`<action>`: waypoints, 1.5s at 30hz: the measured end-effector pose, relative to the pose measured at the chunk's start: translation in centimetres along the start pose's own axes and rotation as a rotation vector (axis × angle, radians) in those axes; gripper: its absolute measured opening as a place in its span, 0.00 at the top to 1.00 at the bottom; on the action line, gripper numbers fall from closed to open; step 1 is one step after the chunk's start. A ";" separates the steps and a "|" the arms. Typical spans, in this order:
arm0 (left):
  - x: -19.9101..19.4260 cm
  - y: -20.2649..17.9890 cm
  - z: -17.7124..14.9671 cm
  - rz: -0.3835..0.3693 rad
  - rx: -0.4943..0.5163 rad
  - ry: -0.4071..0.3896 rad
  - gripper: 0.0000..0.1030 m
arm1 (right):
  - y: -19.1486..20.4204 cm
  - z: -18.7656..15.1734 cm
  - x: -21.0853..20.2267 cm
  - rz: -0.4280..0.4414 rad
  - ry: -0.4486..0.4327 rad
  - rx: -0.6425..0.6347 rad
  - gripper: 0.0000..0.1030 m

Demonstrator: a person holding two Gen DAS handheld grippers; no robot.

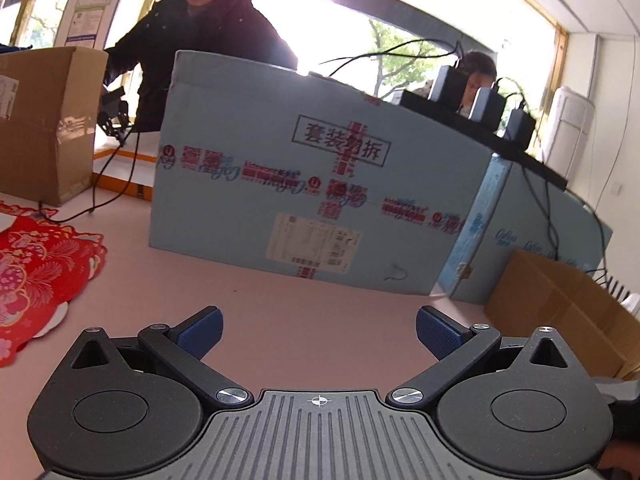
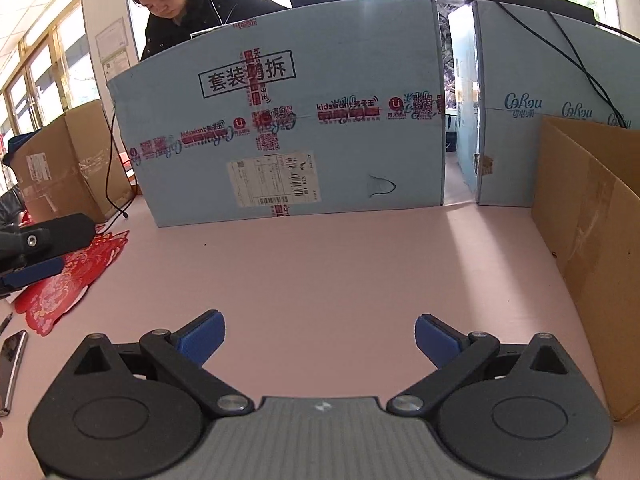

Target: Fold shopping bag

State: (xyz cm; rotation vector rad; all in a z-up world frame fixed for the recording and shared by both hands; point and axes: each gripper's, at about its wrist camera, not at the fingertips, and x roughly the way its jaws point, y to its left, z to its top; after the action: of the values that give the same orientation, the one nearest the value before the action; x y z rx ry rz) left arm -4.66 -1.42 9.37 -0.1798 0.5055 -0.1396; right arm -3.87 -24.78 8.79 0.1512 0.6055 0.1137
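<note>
A red patterned shopping bag (image 1: 36, 276) lies flat on the pink table (image 1: 304, 300) at the left edge of the left wrist view. It also shows at the left of the right wrist view (image 2: 76, 276). My left gripper (image 1: 319, 334) is open and empty above bare table, to the right of the bag. It shows from the side over the bag in the right wrist view (image 2: 44, 252). My right gripper (image 2: 319, 338) is open and empty over bare table, well right of the bag.
A large light-blue carton (image 2: 280, 128) stands across the back of the table, with a second one (image 2: 552, 120) to its right. Brown cardboard boxes stand at left (image 2: 60, 164) and right (image 2: 588, 240). A phone (image 2: 12, 364) lies at the front left. A person (image 2: 180, 8) stands behind.
</note>
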 end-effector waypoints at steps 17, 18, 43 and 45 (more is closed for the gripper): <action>5.2 2.9 -2.8 0.203 0.061 0.090 0.00 | 0.4 -1.8 4.6 -0.163 0.023 -0.032 0.00; 5.5 3.0 -2.9 0.204 0.067 0.094 0.00 | 0.3 -1.8 4.8 -0.176 0.023 -0.037 0.00; 9.2 3.3 -5.0 0.217 0.150 0.178 0.00 | -1.5 -3.8 7.8 -0.275 0.039 -0.022 0.00; 9.2 3.4 -5.0 0.212 0.144 0.176 0.00 | -1.8 -3.9 7.8 -0.262 0.035 -0.006 0.00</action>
State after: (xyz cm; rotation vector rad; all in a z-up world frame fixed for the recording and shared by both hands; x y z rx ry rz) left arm 1.13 -0.44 0.05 0.0284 0.6838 0.0162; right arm 0.38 -25.00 0.94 0.0635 0.6552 -0.1357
